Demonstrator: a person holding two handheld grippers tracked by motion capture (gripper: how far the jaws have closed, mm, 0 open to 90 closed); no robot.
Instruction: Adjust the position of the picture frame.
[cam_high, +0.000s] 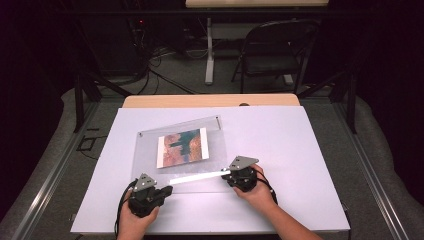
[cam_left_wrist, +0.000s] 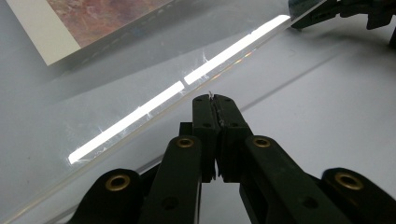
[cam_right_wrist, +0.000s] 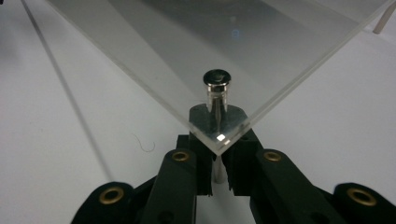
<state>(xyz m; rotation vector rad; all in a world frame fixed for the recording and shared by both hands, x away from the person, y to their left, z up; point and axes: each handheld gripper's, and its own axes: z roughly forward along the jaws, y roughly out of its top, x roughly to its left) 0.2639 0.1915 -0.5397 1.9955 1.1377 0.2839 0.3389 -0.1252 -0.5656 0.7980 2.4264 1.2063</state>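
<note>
- Clear acrylic sheet lies on our white table, over a colour print.
- Right gripper is clamped on the small metal standoff post at the sheet's near corner.
- Left gripper sits beside the sheet's front edge, jaws closed, nothing held.

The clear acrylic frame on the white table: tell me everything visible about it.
The clear acrylic frame is a rectangular transparent sheet, lying skewed on the white table. Under it sits a white-bordered print in rust and teal. Small metal standoff pins mark its corners; one passes through the near corner, where the right gripper is shut on it. A bright reflection streaks its near edge. The left gripper is shut at that edge.
</note>
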